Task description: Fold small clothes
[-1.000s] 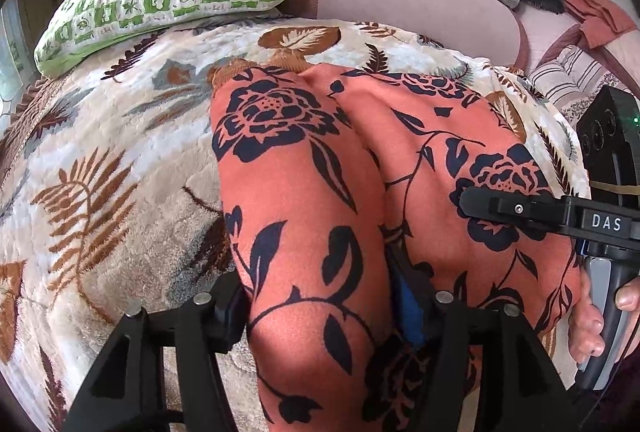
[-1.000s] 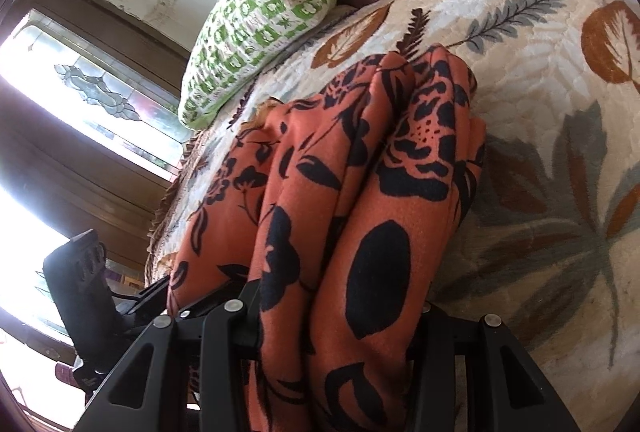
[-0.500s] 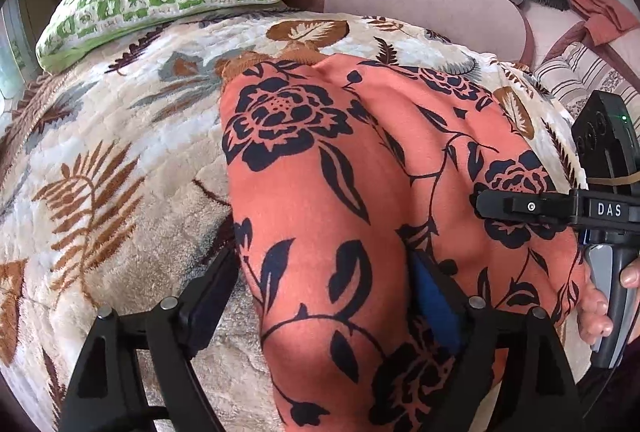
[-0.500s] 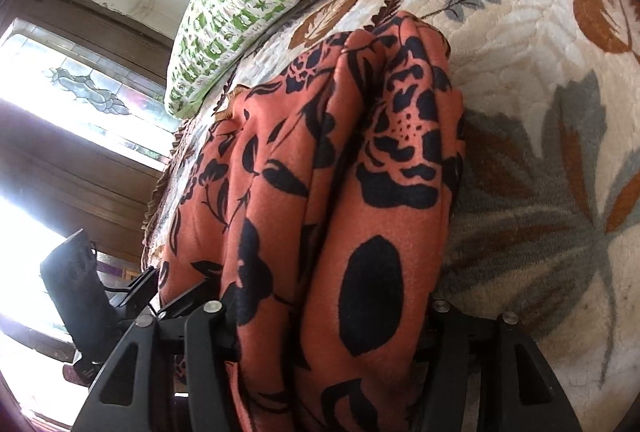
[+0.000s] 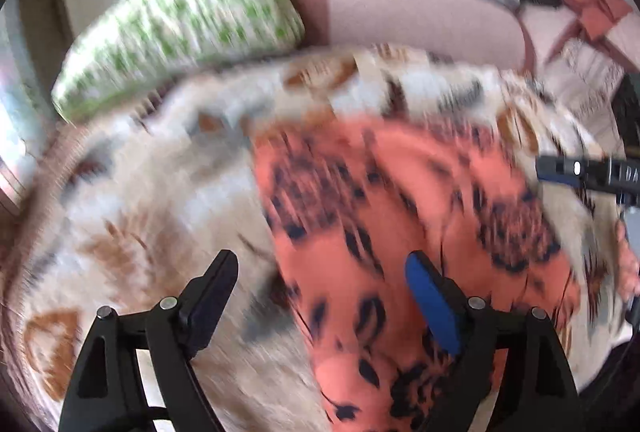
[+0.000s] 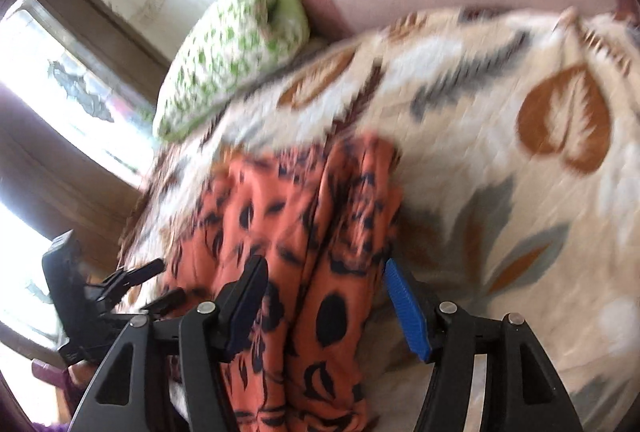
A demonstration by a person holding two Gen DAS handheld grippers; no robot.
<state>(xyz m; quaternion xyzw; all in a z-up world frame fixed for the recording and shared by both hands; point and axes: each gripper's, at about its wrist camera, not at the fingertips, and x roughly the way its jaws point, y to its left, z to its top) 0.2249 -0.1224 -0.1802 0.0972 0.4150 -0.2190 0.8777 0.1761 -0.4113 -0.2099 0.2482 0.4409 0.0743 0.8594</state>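
Each black hand-held gripper (image 5: 320,272) has silver screws and blue-padded fingers (image 6: 404,302).

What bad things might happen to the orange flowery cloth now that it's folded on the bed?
1. The right tongs have just been opening, yet a fold of the cloth sits between them. Pulling away might snag it and undo the fold.
2. The left tongs are open over the cloth's edge, so the blue pad may drag it.
3. The blanket looks soft and lumpy; the fold might slump.
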